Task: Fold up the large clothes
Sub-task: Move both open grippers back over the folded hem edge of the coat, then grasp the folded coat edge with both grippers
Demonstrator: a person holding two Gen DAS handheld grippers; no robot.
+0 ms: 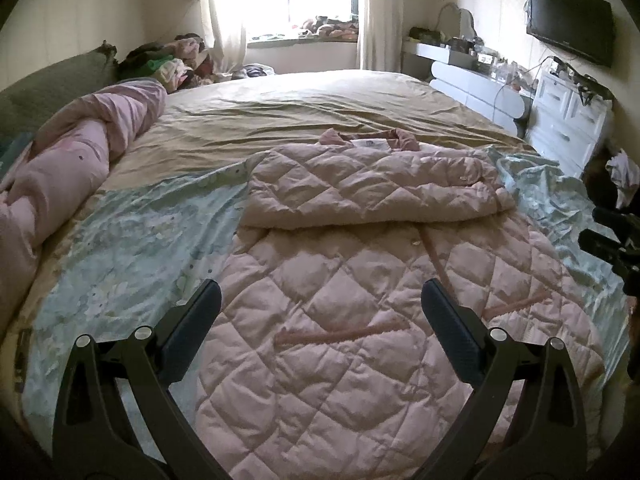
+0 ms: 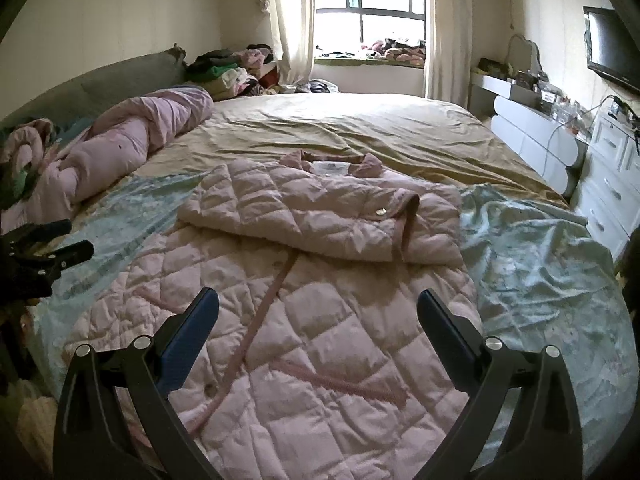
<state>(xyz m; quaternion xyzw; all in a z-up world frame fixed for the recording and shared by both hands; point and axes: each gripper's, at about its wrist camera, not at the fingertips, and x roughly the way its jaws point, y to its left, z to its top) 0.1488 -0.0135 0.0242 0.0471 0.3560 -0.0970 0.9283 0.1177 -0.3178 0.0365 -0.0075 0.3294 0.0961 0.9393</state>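
Note:
A long pink quilted coat [image 1: 360, 312] lies flat on the bed, collar towards the window, with its sleeves folded across the chest [image 1: 372, 188]. It also shows in the right wrist view [image 2: 320, 320], sleeves folded over [image 2: 320, 212]. My left gripper [image 1: 320, 300] is open and empty above the coat's lower part. My right gripper [image 2: 318, 308] is open and empty above the same part. The right gripper also shows at the right edge of the left wrist view [image 1: 612, 240], and the left gripper at the left edge of the right wrist view [image 2: 44, 248].
The coat rests on a pale blue sheet [image 1: 132, 248] over a tan bedspread [image 1: 320, 104]. A rolled pink duvet [image 1: 76, 160] lies along the left. Piled clothes [image 2: 240, 68] sit by the headboard. White drawers [image 1: 568, 120] and a wall TV [image 1: 568, 20] stand at right.

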